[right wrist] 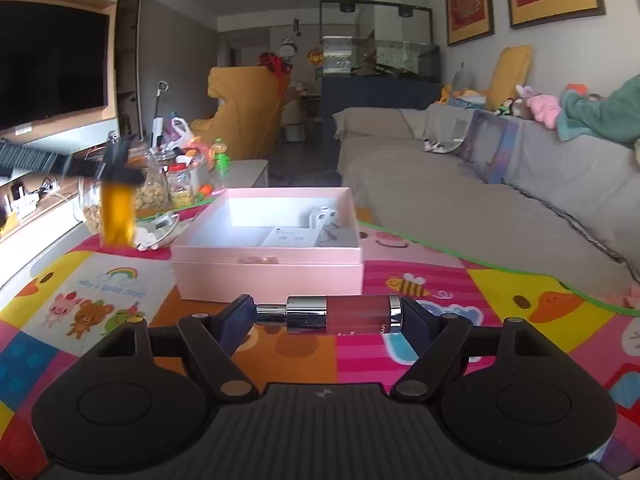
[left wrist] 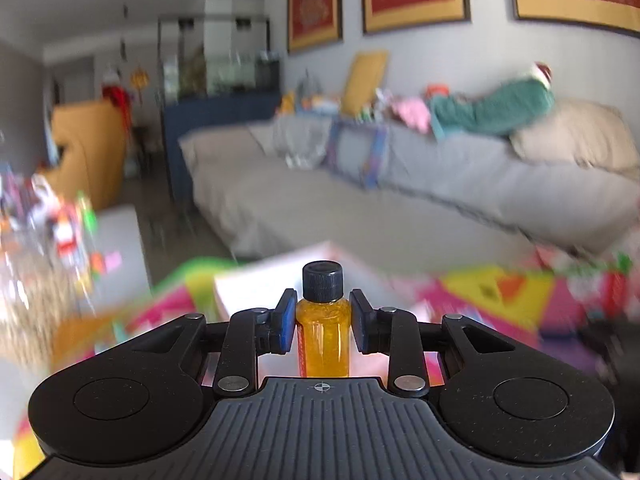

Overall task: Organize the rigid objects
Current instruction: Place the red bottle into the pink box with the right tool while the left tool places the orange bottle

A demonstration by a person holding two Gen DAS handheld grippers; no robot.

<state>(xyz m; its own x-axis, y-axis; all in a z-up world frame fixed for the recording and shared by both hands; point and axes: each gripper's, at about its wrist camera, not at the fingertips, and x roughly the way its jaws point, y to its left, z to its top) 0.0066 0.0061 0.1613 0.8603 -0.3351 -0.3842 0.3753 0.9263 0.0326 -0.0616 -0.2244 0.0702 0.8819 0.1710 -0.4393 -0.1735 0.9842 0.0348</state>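
Observation:
My left gripper (left wrist: pixel 323 322) is shut on a small orange bottle (left wrist: pixel 322 338) with a black screw cap, held upright above the colourful play mat. In the right wrist view the same bottle (right wrist: pixel 116 214) appears blurred at the left, held in the air by the left gripper (right wrist: pixel 120 172). My right gripper (right wrist: pixel 326 314) is shut on a lipstick tube (right wrist: pixel 340 314) with a chrome cap and reddish body, held sideways between the pads, just in front of an open pink box (right wrist: pixel 268 268). The box holds white items (right wrist: pixel 304 232).
The box sits on a play mat (right wrist: pixel 500 292) on the floor. Snack jars (right wrist: pixel 156 192) and a green bottle (right wrist: pixel 221 160) stand behind on the left. A grey sofa (right wrist: pixel 460 196) runs along the right. A TV (right wrist: pixel 48 68) hangs far left.

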